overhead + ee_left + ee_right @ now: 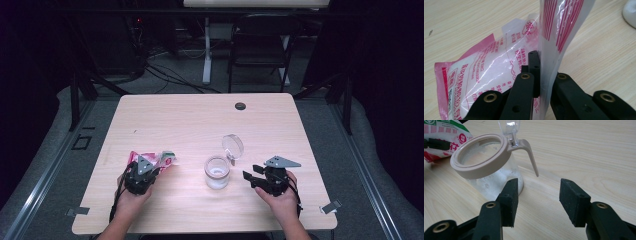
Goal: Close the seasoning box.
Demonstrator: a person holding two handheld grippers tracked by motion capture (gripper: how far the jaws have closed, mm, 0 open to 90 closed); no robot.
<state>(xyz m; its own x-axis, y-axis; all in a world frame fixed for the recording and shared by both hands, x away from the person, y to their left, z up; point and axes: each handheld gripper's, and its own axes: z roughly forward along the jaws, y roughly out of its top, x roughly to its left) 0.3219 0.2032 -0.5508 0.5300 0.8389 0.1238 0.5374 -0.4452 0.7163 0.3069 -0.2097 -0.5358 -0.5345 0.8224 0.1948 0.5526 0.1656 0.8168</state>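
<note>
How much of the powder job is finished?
Done: the jar stands with its lid flipped open, some white powder inside. In hand: the left claw is pinched shut on the pink bag, which lies on the table. Left: probably lifting and pouring; the right claw waits open beside the jar.

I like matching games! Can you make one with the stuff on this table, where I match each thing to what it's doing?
Things:
1. left gripper
2. right gripper
3. glass jar
4. jar lid

States:
A. flipped up on its hinge
B. shut on the pink-and-white bag
C. fingers spread apart, holding nothing
D. standing upright on the wooden table between the two grippers

Pairs: 1-B, 2-C, 3-D, 4-A
</note>
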